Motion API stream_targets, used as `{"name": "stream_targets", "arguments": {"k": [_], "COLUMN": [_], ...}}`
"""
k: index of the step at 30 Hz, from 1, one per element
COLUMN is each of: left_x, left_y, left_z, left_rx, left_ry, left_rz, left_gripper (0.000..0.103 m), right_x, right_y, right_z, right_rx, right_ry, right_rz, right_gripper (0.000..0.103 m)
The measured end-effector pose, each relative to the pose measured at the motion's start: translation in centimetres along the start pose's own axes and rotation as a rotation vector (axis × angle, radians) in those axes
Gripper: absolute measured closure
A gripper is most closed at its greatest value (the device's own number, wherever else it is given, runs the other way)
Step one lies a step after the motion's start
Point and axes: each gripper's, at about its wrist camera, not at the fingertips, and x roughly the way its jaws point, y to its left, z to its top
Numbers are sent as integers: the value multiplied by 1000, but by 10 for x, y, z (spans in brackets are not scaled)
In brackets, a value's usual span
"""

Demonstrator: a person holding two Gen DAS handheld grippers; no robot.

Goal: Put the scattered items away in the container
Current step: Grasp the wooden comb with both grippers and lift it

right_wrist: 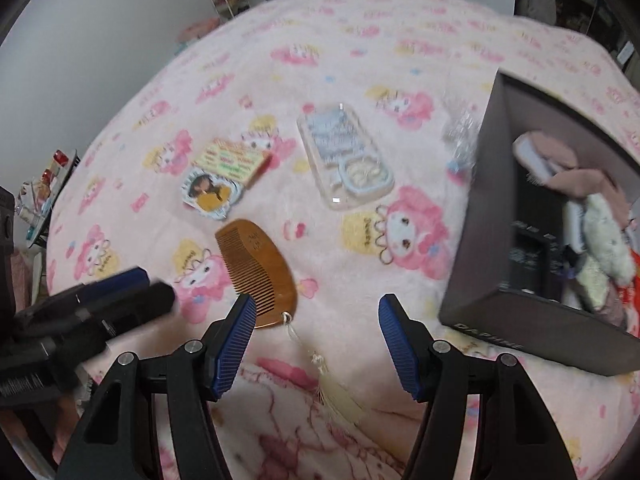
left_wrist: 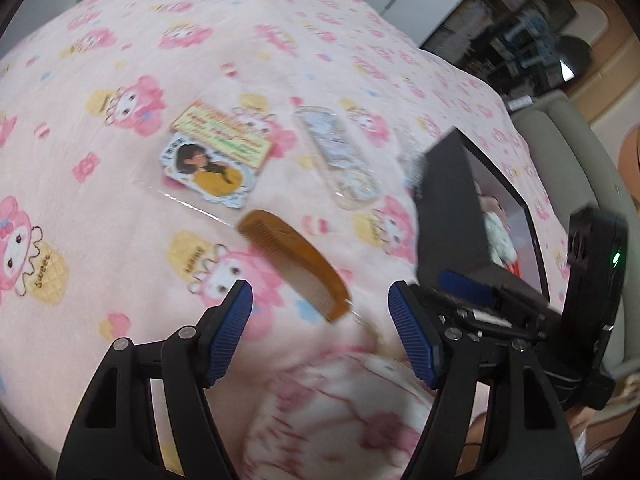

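Both grippers, left (left_wrist: 320, 312) and right (right_wrist: 316, 320), are seen with jaws apart and nothing held. Just ahead of them on the pink blanket (right_wrist: 360, 60) lies the wooden comb (right_wrist: 256, 268), amber, curved along the spine, tassel (right_wrist: 332, 392) trailing off one end. Probably light and stiff but thin, so it's best pinched across the solid spine, not the teeth. To the right, the dark box (right_wrist: 488, 200) is already partly filled.

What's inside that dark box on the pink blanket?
The dark box already holds a white plush toy, some pinkish-brown fabric and something red near the bottom corner. Whatever lies under these is covered, and the blur hides finer detail.
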Motion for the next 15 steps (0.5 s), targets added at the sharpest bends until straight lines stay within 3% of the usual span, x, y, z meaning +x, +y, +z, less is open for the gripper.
{"name": "stream_targets", "arguments": {"k": [6,15], "left_x": [36,101], "left_y": [36,51], "left_z": [23,41], "left_rx": [-77,-150], "left_ry": [57,190], "left_rz": [-14,-93], "left_gripper": [50,53], "right_x": [39,75], "right_y": [-15,-11], "right_z": [4,3], "right_rx": [52,17], "right_ry": [119,276], "right_rz": [59,238], "right_gripper": [43,43]}}
